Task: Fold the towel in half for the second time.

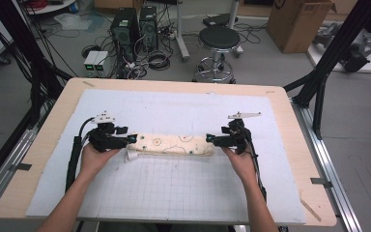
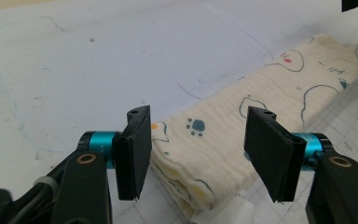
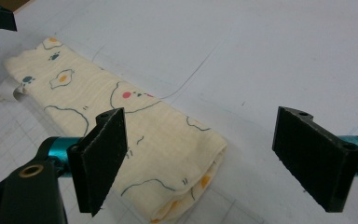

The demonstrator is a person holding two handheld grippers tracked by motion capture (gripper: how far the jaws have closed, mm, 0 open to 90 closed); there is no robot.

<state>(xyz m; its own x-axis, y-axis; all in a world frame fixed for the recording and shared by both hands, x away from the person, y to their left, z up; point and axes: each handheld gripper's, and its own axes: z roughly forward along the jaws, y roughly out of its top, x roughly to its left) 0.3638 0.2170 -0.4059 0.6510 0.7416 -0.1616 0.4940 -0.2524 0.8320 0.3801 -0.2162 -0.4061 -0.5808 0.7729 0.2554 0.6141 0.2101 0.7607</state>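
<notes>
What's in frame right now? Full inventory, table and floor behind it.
folded cloth: 1, cream with blue and orange cartoon prints, lying lengthwise mid-table between the two claws
label tag: 1, white, sticking out at the cloth's left end
grid mat: 1, white, covering most of the tabletop
table: 1, light wood, edges showing around the mat
stool: 1, black round seat, on the floor beyond the table
computer towers: 2, black, floor at rear left
cardboard box: 1, brown, floor at rear right
left claw: 1, black, open around the cloth's left end, pads not pressing
right claw: 1, black, open at the cloth's right end
hands: 2, one on each claw
</notes>
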